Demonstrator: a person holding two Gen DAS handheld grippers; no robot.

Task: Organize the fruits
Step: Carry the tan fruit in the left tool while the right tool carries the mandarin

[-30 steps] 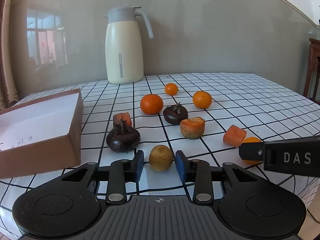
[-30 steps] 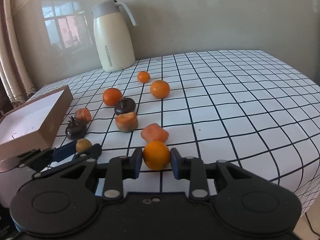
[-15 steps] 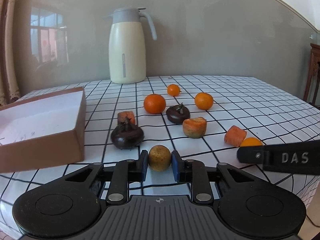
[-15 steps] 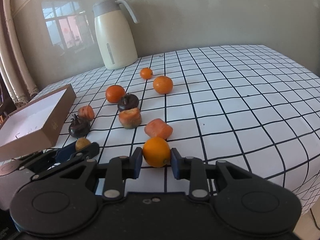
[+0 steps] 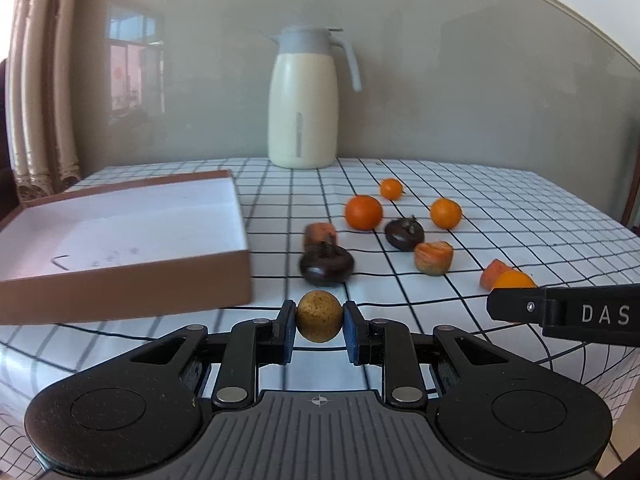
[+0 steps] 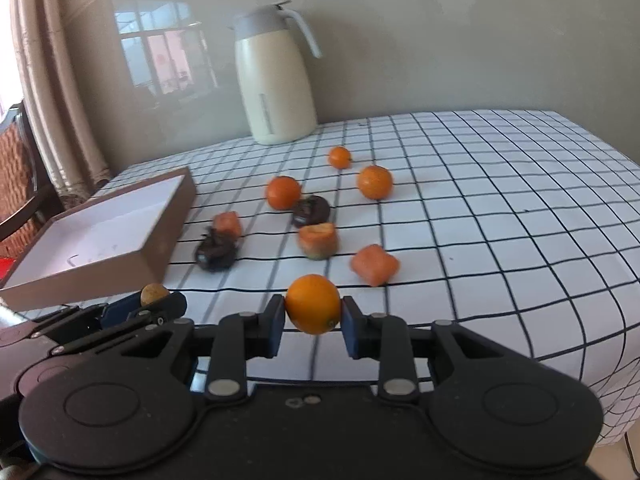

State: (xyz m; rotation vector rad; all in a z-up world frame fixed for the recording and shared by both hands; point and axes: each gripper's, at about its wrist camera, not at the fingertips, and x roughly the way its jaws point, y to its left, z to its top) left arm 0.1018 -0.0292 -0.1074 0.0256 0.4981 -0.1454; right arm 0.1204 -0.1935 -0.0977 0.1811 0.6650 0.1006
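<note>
My left gripper (image 5: 319, 330) is shut on a small round brown fruit (image 5: 319, 315), lifted just off the checked tablecloth (image 5: 520, 216) near the front edge. My right gripper (image 6: 313, 322) is shut on an orange (image 6: 313, 303), also raised a little. The left gripper (image 6: 154, 300) with the brown fruit (image 6: 154, 293) shows at the lower left of the right wrist view. An open brown box (image 5: 120, 248) with a white inside lies to the left. Several oranges, two dark mangosteens (image 5: 326, 266) (image 5: 404, 233) and orange-red fruit pieces (image 5: 433, 257) are scattered on the cloth.
A cream thermos jug (image 5: 303, 98) with a grey lid stands at the back against the wall. Curtains (image 5: 40, 100) hang at the left. The right gripper's finger (image 5: 568, 312) crosses the right side of the left wrist view. A wooden chair (image 6: 16, 184) stands beyond the table's left.
My left gripper closed on the brown fruit and lifted it, swinging left toward the box. My right gripper, still holding the orange, rose slightly and drifted the same way.
</note>
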